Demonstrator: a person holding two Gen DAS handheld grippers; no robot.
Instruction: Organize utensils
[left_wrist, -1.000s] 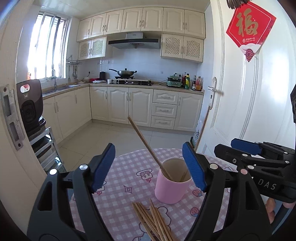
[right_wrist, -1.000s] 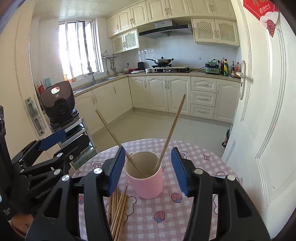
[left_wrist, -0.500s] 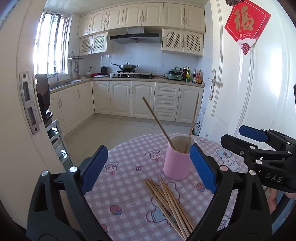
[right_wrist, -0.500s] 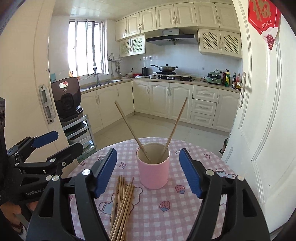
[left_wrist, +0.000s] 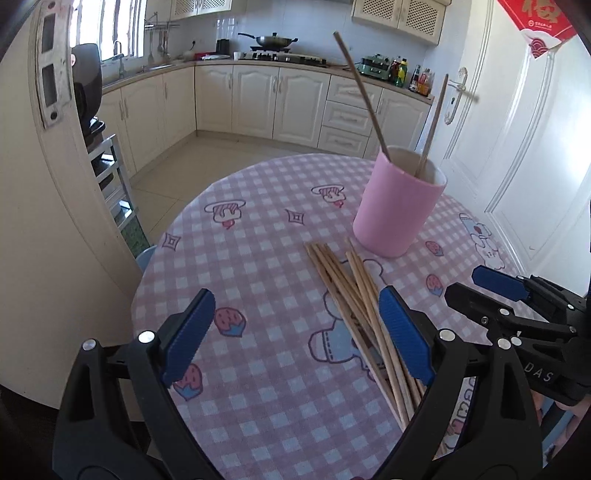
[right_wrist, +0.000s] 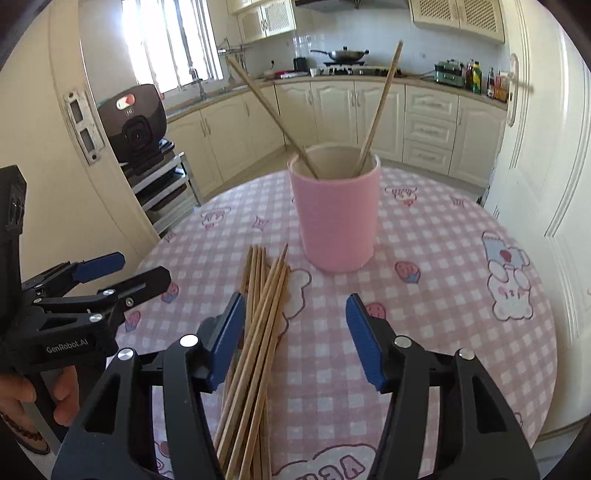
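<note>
The loose chopsticks (right_wrist: 258, 332) lie on the counter (left_wrist: 258, 258) beside the pink cup (right_wrist: 338, 218), near ends hidden behind the fingers. Left hand-held gripper (left_wrist: 295, 336) gapes wide; right hand-held gripper (right_wrist: 295, 339), jaws just narrowing, grips nothing.

Left wrist view: looks down along its fingers (left_wrist: 188, 332), close over the surface (left_wrist: 258, 258).
Right wrist view: same downward tilt, beside it.
Shared: pink cup (left_wrist: 397, 210), loose chopsticks (left_wrist: 354, 295), kitchen behind.

Two black plastic handheld grippers here: the left gripper (left_wrist: 297, 334) and the right gripper (right_wrist: 295, 341) both wear ribbed blue pads (left_wrist: 404, 334) and silver screw heads (right_wrist: 188, 340). White lettering reads "GenRobot.AI" and "DAS".
</note>
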